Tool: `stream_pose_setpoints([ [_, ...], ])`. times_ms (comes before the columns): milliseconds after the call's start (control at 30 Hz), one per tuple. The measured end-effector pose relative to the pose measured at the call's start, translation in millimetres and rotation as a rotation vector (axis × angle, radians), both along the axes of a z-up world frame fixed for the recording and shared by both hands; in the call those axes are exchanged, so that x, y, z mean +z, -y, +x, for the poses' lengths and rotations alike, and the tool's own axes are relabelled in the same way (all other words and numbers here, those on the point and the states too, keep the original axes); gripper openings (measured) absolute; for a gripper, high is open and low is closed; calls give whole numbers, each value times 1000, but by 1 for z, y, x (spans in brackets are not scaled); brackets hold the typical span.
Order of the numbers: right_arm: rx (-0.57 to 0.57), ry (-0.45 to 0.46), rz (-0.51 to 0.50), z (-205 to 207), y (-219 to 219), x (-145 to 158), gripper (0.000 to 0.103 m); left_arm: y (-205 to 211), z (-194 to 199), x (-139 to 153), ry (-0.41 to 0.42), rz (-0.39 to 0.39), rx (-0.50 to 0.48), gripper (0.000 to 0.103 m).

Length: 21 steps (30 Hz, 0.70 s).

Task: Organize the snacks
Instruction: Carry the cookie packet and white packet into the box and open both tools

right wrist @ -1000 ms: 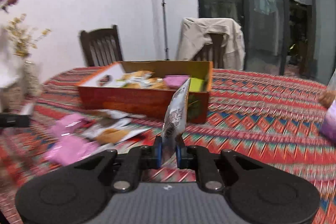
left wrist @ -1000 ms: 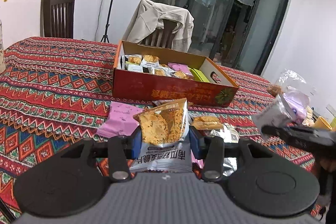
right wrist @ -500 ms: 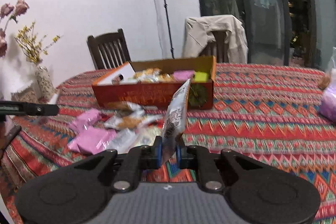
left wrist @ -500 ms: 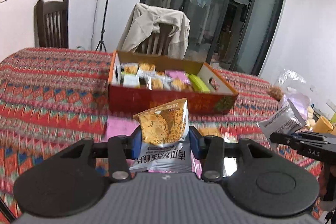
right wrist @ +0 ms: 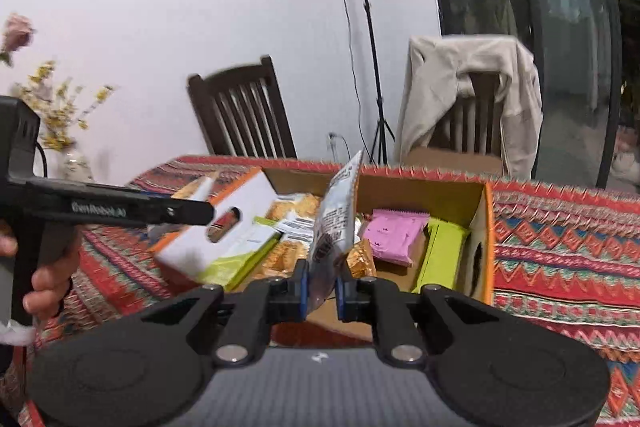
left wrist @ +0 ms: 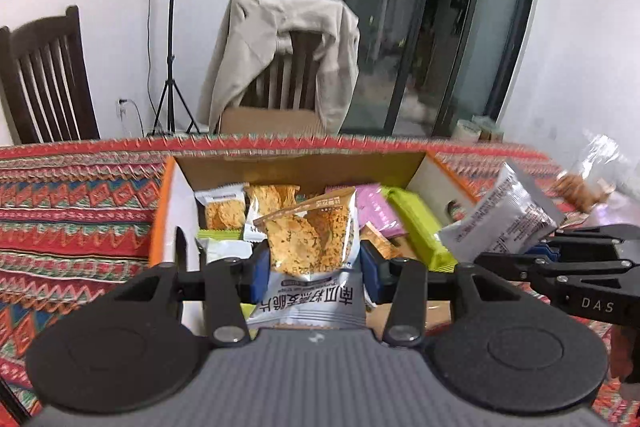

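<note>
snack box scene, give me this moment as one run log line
left gripper: shut on cracker packet | right gripper: shut on silver packet | both over snack box | packets not yet released

Both grippers were matte black. The left gripper (left wrist: 314,263) had blue pads (left wrist: 259,269), silver pivot screws and a ribbed grey top. The right gripper (right wrist: 320,293) matched it, with "DAS" printed in pale letters along its side in the left wrist view.

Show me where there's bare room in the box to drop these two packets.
Bare cardboard floor shows at the near wall of the box, just in front of the green bar and pink packet. The far left half, packed with cracker packets, is crowded.
</note>
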State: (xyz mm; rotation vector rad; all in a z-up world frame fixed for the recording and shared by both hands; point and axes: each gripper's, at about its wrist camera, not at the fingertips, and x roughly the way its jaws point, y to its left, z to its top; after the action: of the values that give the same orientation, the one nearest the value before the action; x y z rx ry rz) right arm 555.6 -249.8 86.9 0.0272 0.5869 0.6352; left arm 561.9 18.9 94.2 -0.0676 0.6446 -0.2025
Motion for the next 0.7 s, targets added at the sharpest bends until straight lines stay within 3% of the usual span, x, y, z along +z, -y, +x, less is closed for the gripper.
stream_pose_setpoints([
  [200, -14, -113, -30, 34, -10, -32, 16, 6, 15, -31, -52, 18, -19, 51],
  [267, -20, -127, -16, 34, -7, -39, 23, 4, 14, -32, -50, 13, -17, 52],
  [300, -24, -134, -15, 33, -6, -41, 34, 0, 11, -30, -46, 9, -15, 56],
  [333, -32, -126, -20, 31, -4, -41, 43, -3, 7, -26, -37, 9, -10, 58],
  [567, -82, -5, -47, 4, 10, -4, 47, -20, -35, 14, 57, 28, 13, 71],
  [700, -90, 72, -63, -26, 20, 26, 57, -26, -73, 38, 107, 36, 26, 78],
])
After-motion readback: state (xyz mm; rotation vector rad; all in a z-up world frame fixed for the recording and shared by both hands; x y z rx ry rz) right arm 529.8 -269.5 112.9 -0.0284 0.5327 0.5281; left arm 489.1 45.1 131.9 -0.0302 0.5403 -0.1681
